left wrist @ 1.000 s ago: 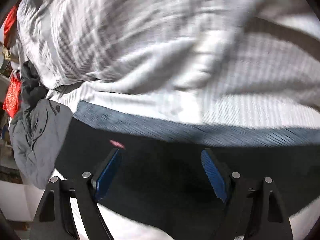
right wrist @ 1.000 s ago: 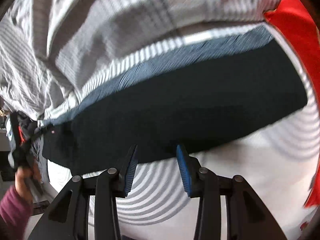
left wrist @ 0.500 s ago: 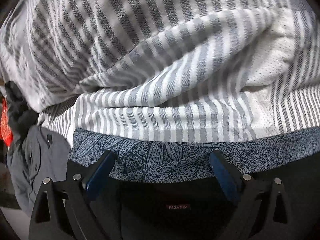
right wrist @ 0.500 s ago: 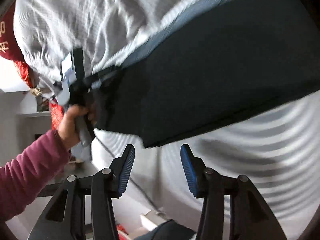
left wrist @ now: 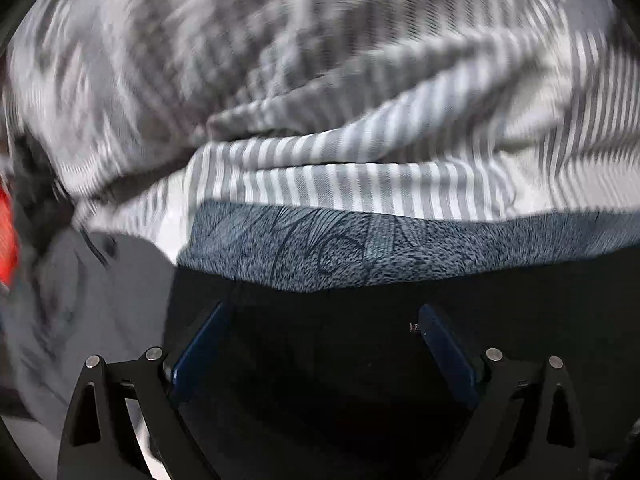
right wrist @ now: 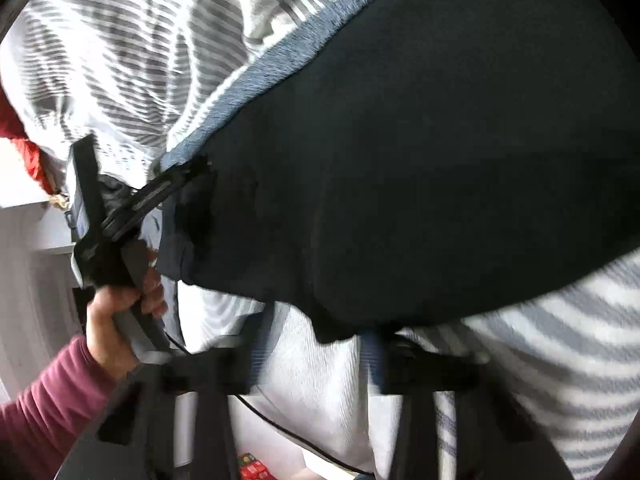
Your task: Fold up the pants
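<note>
Striped grey-white bedding (left wrist: 360,176) covers the surface, with a blue patterned blanket (left wrist: 400,248) under the dark pants (right wrist: 400,160). Left gripper (left wrist: 320,340), spread wide, has dropped closer over the pants than a second ago. The pants' long axis runs lower-left to upper-right. Right gripper (right wrist: 316,344) is blurred; its jaws have just been closing, probably on the pants' hem.
</note>
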`<state>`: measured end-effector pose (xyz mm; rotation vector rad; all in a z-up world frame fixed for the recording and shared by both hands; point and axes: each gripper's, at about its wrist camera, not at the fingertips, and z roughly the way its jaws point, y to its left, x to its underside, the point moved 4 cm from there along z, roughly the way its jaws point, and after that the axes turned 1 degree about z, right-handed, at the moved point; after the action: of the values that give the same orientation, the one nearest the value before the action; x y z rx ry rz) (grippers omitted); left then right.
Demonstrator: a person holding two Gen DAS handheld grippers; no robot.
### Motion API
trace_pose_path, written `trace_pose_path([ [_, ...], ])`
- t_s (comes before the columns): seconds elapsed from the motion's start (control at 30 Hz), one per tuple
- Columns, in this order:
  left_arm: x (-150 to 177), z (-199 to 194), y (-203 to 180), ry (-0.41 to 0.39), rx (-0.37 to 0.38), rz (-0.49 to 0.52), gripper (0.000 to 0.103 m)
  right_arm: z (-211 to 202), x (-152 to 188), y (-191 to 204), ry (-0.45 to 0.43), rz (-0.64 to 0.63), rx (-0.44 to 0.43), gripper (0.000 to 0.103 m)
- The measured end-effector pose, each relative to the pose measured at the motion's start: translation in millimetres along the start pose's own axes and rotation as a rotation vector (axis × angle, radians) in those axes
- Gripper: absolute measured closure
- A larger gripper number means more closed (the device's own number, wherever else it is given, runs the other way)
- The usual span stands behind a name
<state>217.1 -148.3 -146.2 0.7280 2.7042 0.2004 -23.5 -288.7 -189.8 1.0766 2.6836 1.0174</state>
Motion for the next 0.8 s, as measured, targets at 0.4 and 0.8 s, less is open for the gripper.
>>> trace_pose_path([
  [0.4, -11.1, -9.1, 11.1, -0.016, -0.015, -0.042, 0.0, -23.7, 51.4, -7.7, 0.076, 0.019, 0.014, 0.093],
  [0.8, -6.4, 29.4, 29.1, 0.041, -0.045, -0.136, 0.0, -100.3, -57.1, -38.6, -0.235, -0.068, 0.352, 0.026],
])
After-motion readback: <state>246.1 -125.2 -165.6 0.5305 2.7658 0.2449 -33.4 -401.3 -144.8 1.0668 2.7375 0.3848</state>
